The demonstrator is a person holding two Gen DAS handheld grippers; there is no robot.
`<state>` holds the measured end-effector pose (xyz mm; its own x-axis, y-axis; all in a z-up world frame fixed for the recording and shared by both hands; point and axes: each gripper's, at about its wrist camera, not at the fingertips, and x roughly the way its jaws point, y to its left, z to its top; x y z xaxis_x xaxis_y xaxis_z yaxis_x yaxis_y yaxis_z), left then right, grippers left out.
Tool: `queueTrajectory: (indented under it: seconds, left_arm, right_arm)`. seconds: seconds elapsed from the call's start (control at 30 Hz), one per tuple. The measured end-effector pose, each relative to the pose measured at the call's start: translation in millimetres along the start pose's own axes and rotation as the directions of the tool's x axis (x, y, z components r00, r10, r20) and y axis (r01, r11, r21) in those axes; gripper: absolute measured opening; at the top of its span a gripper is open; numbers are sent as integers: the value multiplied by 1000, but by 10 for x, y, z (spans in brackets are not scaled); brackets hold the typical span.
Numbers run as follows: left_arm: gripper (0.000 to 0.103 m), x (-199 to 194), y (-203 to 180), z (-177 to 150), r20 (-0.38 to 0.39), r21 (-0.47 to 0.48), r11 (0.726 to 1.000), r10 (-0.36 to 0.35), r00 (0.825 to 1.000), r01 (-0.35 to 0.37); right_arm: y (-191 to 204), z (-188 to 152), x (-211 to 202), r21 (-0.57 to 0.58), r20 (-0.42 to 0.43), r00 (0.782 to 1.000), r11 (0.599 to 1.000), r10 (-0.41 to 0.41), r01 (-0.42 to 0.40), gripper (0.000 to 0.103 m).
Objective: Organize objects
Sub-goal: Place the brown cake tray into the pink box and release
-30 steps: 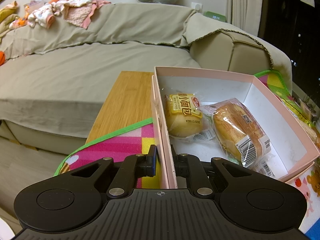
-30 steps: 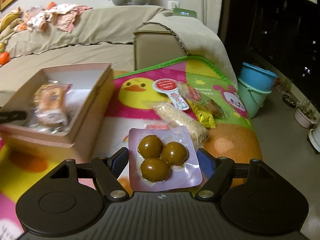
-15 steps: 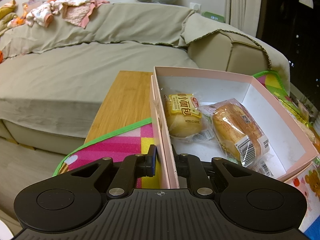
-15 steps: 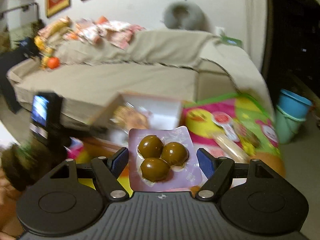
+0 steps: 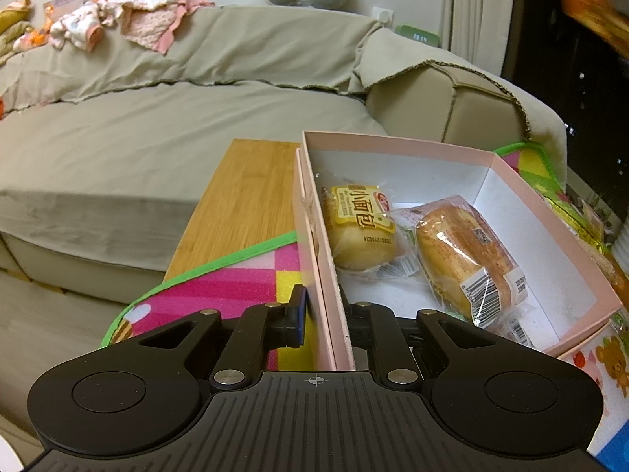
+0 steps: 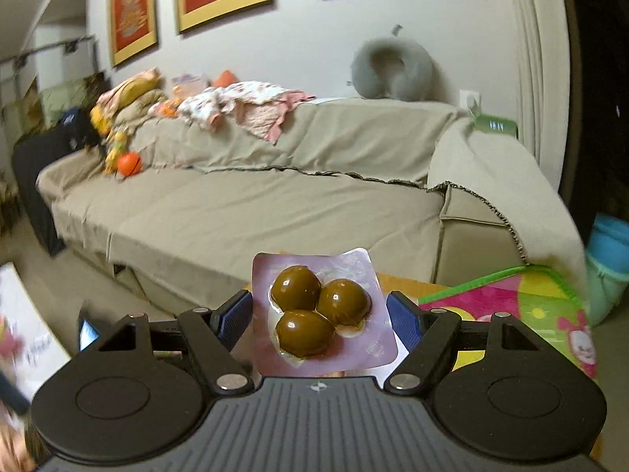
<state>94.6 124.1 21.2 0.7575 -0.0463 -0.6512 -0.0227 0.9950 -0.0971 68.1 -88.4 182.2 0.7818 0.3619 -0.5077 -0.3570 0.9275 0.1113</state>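
Observation:
My left gripper (image 5: 324,308) is shut on the near left wall of an open pink box (image 5: 397,144), one finger outside and one inside. In the box lie two wrapped buns: one with a yellow label (image 5: 359,228) and a browner one with a barcode (image 5: 464,253). My right gripper (image 6: 318,308) is held up in the air, facing the sofa. It is shut on a clear flat pack of three brown eggs (image 6: 302,287), which its blue pads (image 6: 236,310) hold by the side edges. The box does not show in the right wrist view.
The box sits on a bright play mat (image 5: 220,291) over a wooden table (image 5: 243,204). A beige sofa (image 5: 157,137) stands behind, with clothes (image 6: 243,106) and an orange ball (image 6: 129,163) on it. A blue bucket (image 6: 609,251) stands on the floor at the right.
My right gripper has risen and swung left with the egg pack, from above the mat's snacks to facing the sofa. The left gripper and the box have stayed still.

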Motion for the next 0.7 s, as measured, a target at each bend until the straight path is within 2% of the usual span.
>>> queueTrajectory:
  seconds: [0.07,0.13,0.2,0.23,0.3,0.33,0.43,0.53,0.7]
  left_arm:
    - [15,0,-1,2,-1,1,1000,1,1000,-1]
    - [15,3,-6,6,-2,4,1000,3,1000,-3]
    - [15,5,-2,4,-1,4,1000,2,1000,-2]
    - [15,7,-1,4,0,4,1000,2,1000,-2]
    - [15,9,1,1,1,5,1000,3,1000,-3]
    - [15,11,2,3,1,3,1000,3,1000,-3]
    - [15,14,4,4,2,2,1000,3,1000,-3]
    - [15,18,5,6,1,1,1000,4,1000,-4]
    - [14,29,-3,5,1,2,1000,11,1000,-11]
  right_arm:
    - [-90,121,225,46,2,1000,999,-4,4,76]
    - [-192,186,480,71,-30,1000,997,-8,11,76]
    - [-275,141,615,101,-55,997,993,-59,64,76]
    - [-320,81,616,118,-63,997,991,-49,57,76]
    - [-433,-75,533,153,-71,997,987,-30,41,78]
    - [-490,-172,468,154,-73,996,986,-46,57,79]
    - [-627,-495,289,111,-76,987,983,-140,148,81]
    - [-756,-811,144,59,-88,968,969,-236,241,81]
    - [-999,-1300,-34,67,-166,945,953,-282,296,81]
